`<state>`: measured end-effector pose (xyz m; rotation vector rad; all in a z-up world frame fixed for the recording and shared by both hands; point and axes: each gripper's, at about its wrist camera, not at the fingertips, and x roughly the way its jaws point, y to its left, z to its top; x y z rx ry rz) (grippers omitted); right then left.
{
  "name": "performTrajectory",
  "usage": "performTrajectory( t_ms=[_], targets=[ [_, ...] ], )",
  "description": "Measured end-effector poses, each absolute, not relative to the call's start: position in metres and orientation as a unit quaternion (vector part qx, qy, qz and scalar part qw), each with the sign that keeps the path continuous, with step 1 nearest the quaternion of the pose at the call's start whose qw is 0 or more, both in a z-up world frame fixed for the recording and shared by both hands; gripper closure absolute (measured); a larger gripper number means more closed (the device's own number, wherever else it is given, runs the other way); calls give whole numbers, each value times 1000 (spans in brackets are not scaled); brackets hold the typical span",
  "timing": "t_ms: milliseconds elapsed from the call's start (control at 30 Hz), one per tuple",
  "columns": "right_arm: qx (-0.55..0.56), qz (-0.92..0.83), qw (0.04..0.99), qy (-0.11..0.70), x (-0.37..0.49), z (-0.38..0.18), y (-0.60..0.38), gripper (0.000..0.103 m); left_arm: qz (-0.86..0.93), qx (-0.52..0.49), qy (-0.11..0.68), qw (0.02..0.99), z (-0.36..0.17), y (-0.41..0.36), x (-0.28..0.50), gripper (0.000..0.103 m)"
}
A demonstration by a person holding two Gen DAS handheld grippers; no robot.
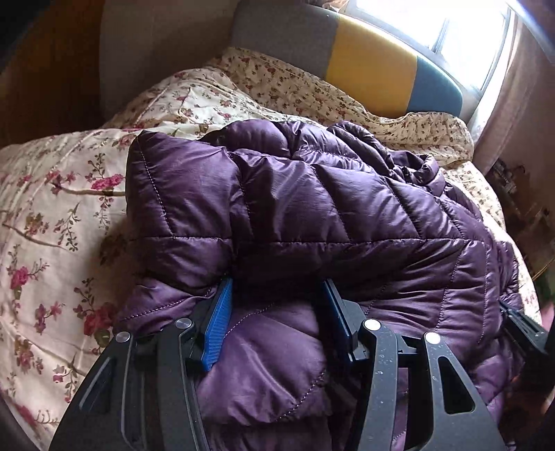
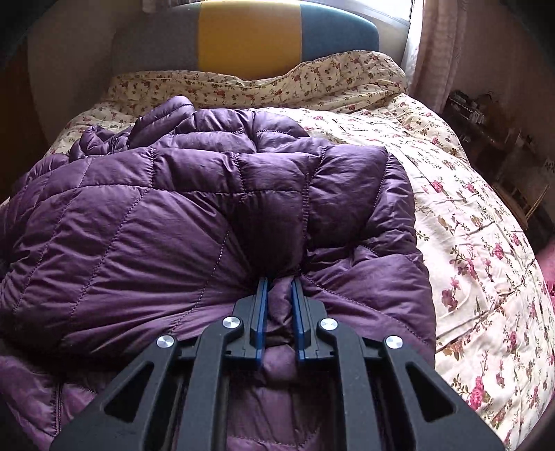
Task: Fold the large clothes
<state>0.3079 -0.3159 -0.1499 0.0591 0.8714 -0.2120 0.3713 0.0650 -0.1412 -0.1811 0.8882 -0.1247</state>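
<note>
A purple quilted puffer jacket (image 1: 312, 215) lies bunched and partly folded on the bed; it also fills the right wrist view (image 2: 194, 222). My left gripper (image 1: 277, 288) is open, its blue pads (image 1: 218, 322) spread wide with jacket fabric lying between them and a fold draped over the tips. My right gripper (image 2: 279, 288) is shut on a pinched fold of the jacket's near edge. Part of the right gripper shows at the right edge of the left wrist view (image 1: 520, 326).
The bed has a cream floral cover (image 2: 478, 249) and a floral pillow or duvet roll (image 2: 277, 86) at the head. A grey, yellow and blue headboard (image 2: 249, 34) stands behind. A window (image 1: 433, 24), a pink curtain and cluttered shelves (image 2: 485, 114) are on the right.
</note>
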Motion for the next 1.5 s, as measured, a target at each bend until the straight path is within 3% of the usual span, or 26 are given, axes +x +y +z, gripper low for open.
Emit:
performTrajectory(
  t_ms=[133,267,300,700,1333,1500],
  targets=[
    [20,-104,899,426,308,-144,-313,89,-53,-73,433,897,-135,61,371,51],
    [16,-108,899,424,308,-132,-313,67,-47,-66,423,902,-121,55,362,33],
    [14,-109,900,421,307,-129,-313,60,-45,-65,419,905,-118,55,359,33],
    [-1,-91,921,378,318,-97,-283,36,-55,-60,385,919,-94,56,363,33],
    [-26,-74,911,404,355,-153,-272,28,-49,-55,416,907,-140,61,379,33],
    [-15,-65,905,420,346,-136,-282,14,-52,-75,422,902,-124,67,368,25]
  ],
)
